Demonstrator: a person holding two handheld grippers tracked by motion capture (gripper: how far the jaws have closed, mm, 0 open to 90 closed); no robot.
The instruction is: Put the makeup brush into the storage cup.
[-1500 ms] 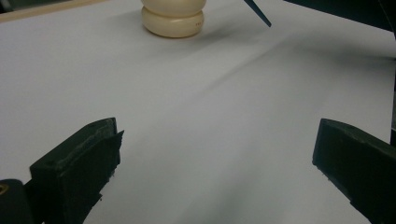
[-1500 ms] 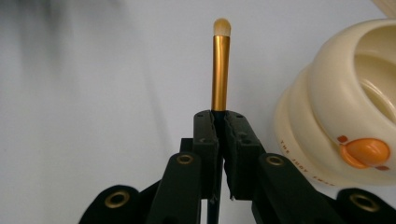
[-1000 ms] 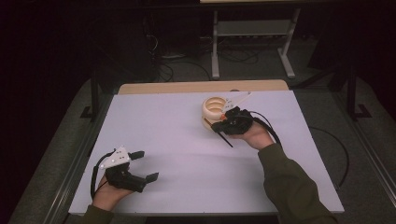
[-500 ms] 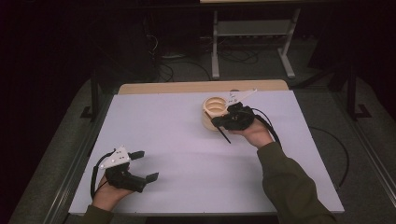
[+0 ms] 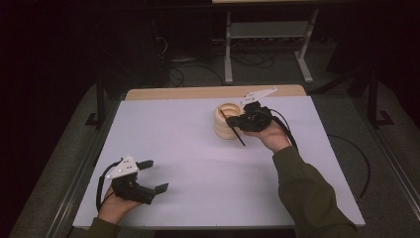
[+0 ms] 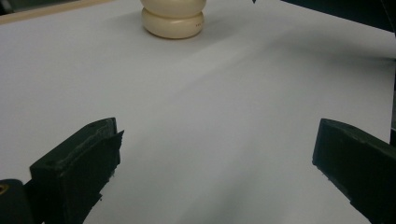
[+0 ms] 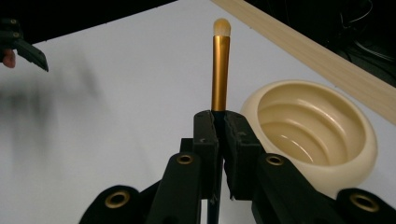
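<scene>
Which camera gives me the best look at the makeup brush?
The right gripper view: the brush stands close up, gold ferrule and pale tip clear, clamped in the right gripper. The high view shows its thin dark handle by the cream holder.

High camera overlooks table (image 5: 198, 148); tong cameras sit low.

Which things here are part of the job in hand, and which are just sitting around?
In the job:
- brush, clamped in the right gripper
- cream ribbed holder, beside the brush

Just about:
- left gripper, open, holding nothing
- white table
- metal stand on the floor behind
</scene>
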